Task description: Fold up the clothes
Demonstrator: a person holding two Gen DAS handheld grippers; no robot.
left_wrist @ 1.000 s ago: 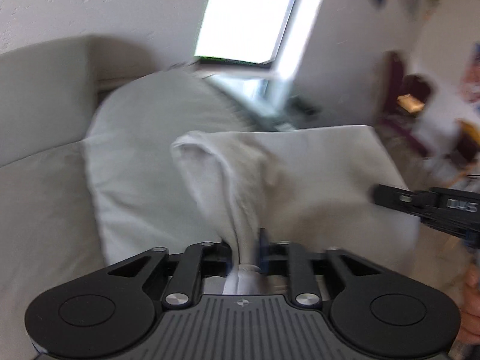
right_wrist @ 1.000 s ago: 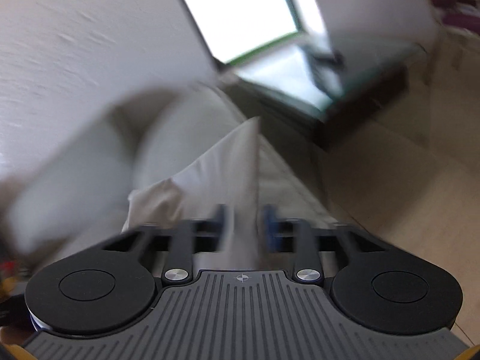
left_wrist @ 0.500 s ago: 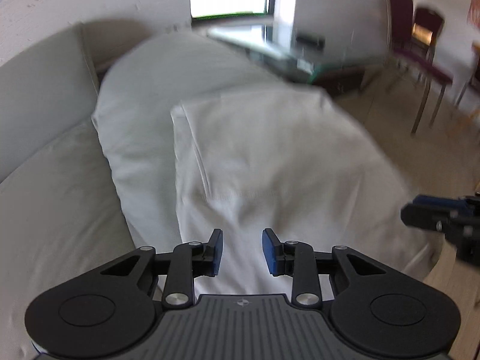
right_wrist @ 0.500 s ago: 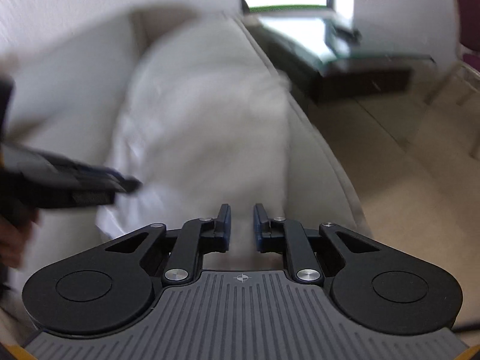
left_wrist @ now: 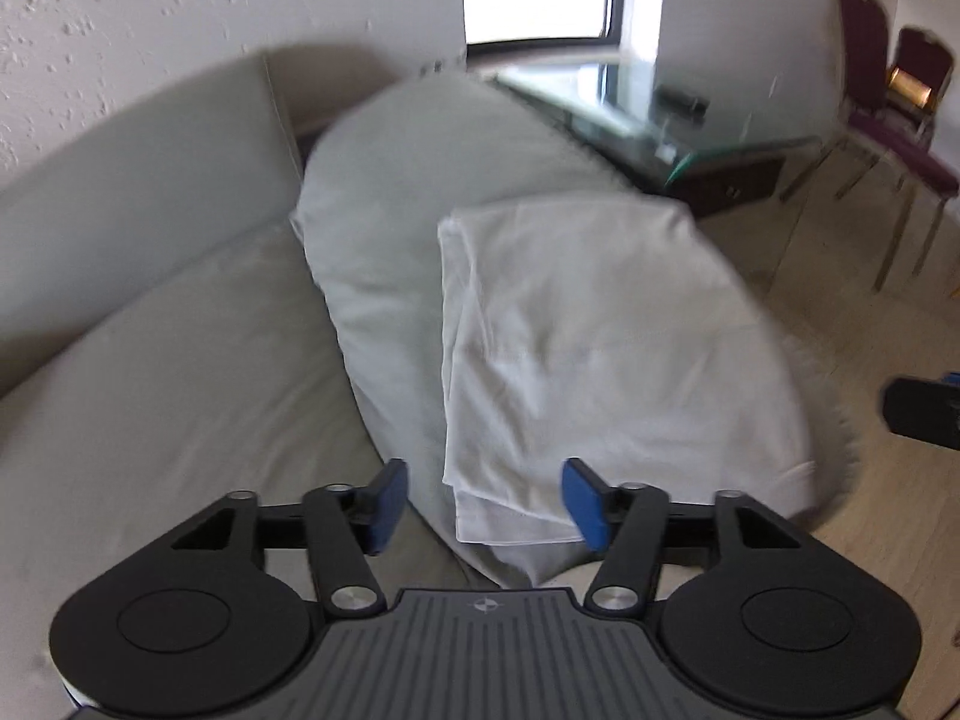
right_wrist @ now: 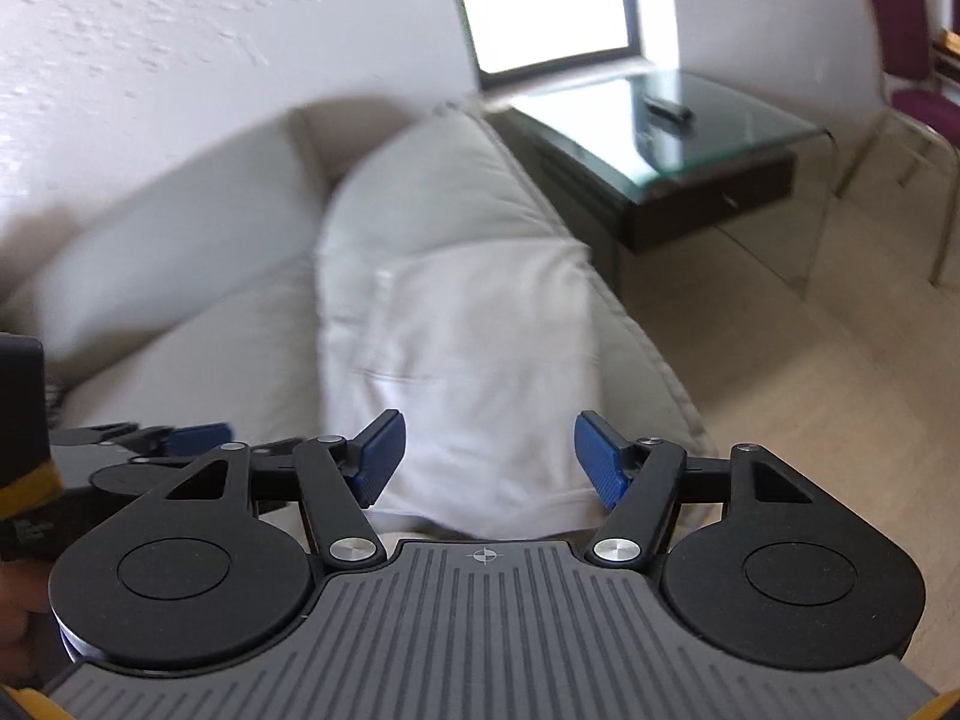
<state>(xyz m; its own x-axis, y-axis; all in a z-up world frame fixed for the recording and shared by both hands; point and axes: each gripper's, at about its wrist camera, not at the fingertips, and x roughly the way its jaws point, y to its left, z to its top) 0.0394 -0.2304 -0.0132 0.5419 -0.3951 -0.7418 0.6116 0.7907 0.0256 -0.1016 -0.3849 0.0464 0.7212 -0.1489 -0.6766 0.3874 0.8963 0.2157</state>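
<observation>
White folded cloth (left_wrist: 600, 348) lies on the sofa arm (left_wrist: 384, 192). Left gripper (left_wrist: 483, 501) and right gripper (right_wrist: 486, 459) both gape wide, holding nothing.

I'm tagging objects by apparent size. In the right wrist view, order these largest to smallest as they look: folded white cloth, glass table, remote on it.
1. folded white cloth
2. glass table, farther from the camera, so its true size is unsure
3. remote
</observation>
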